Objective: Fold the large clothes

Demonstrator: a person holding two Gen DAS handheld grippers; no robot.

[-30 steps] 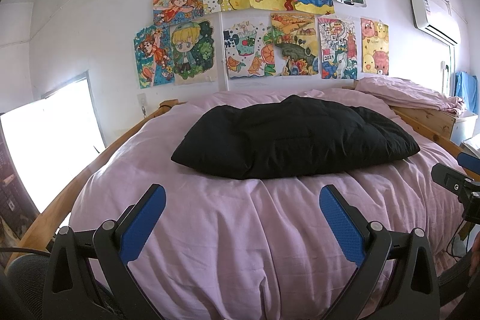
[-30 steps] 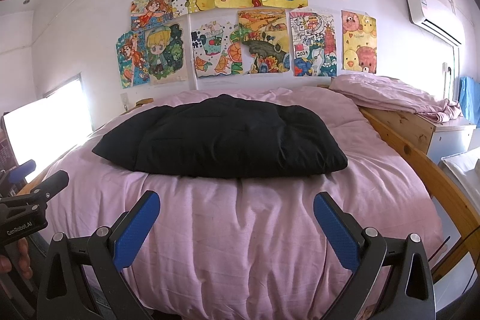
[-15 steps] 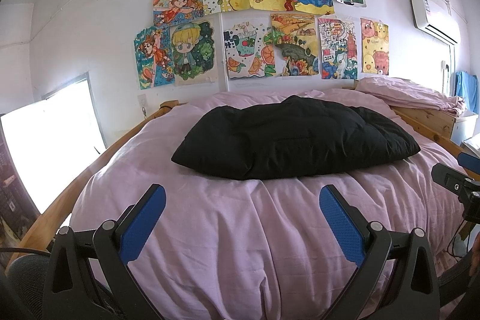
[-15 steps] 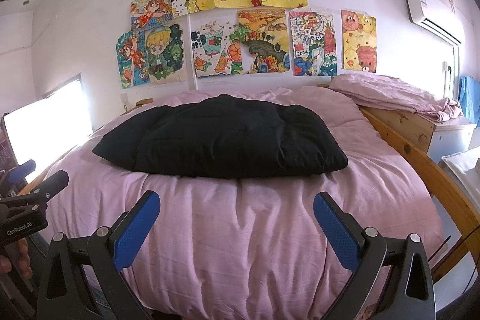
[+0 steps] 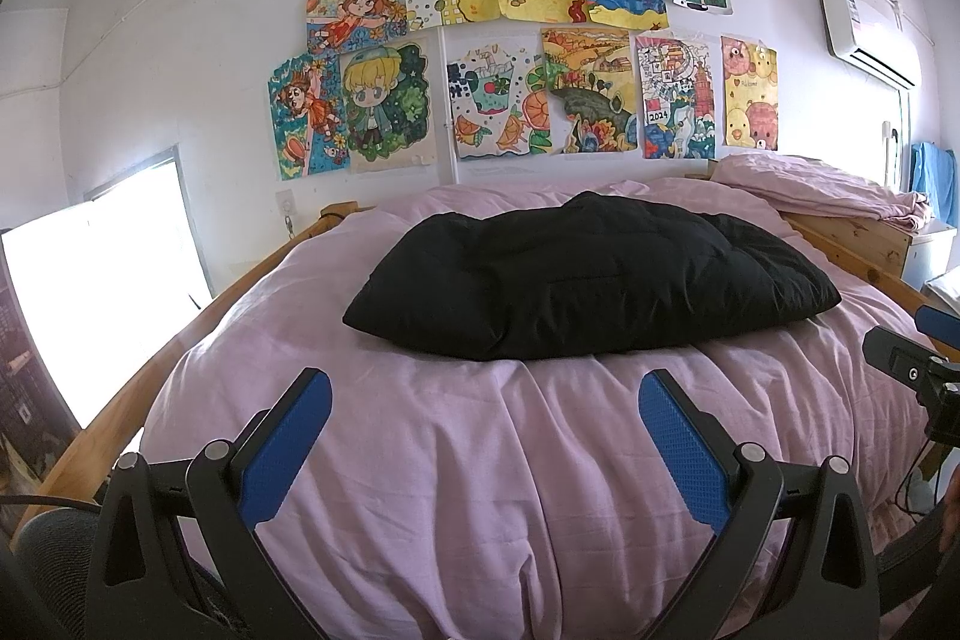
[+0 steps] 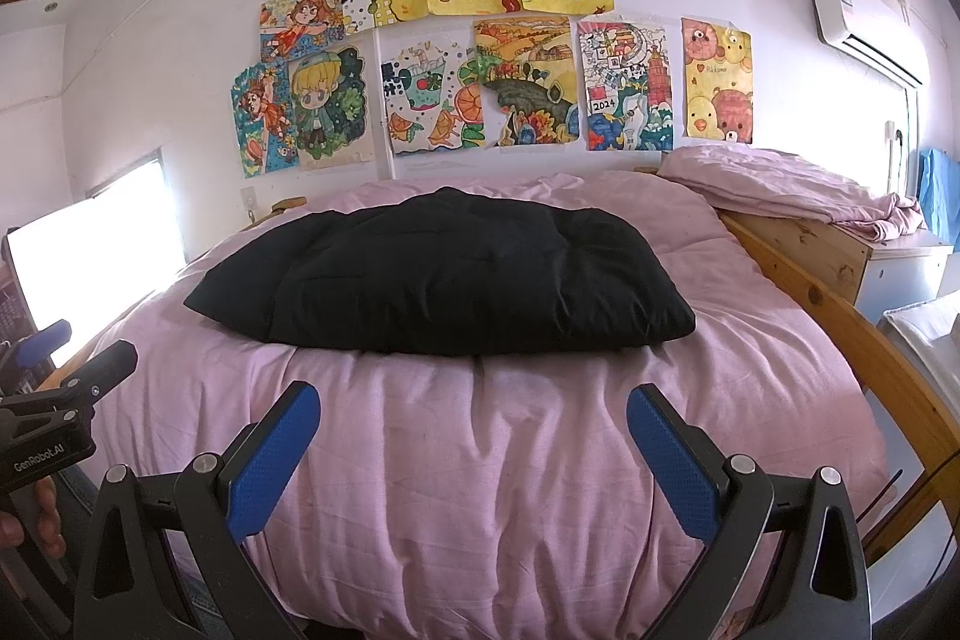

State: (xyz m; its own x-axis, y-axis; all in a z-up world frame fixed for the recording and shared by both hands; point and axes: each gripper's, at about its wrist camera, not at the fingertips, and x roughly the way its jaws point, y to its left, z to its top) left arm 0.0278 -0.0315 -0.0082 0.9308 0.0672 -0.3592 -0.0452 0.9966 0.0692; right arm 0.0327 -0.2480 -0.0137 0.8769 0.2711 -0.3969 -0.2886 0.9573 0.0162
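**Both grippers spread wide before a black garment on the bed**

My left gripper (image 5: 485, 436) and right gripper (image 6: 474, 445) hover with blue pads spread apart, empty, above the near end of the bed (image 5: 420, 490) with its pink cover. Beyond them, untouched, the black padded garment (image 5: 594, 280) lies bundled across the bed's middle. Nothing has moved since a second ago. Colourful drawings (image 6: 480, 34) cover the wall behind.

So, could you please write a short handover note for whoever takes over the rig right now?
Left tongs: open, empty, hovering over the near end of the bed.
Right tongs: open, empty, level beside them.
Black padded garment: lying in a compact bundle mid-bed on the pink cover, untouched by either tongs.
Done: cannot tell whether it is already folded.
Left: check it, then fold if needed.
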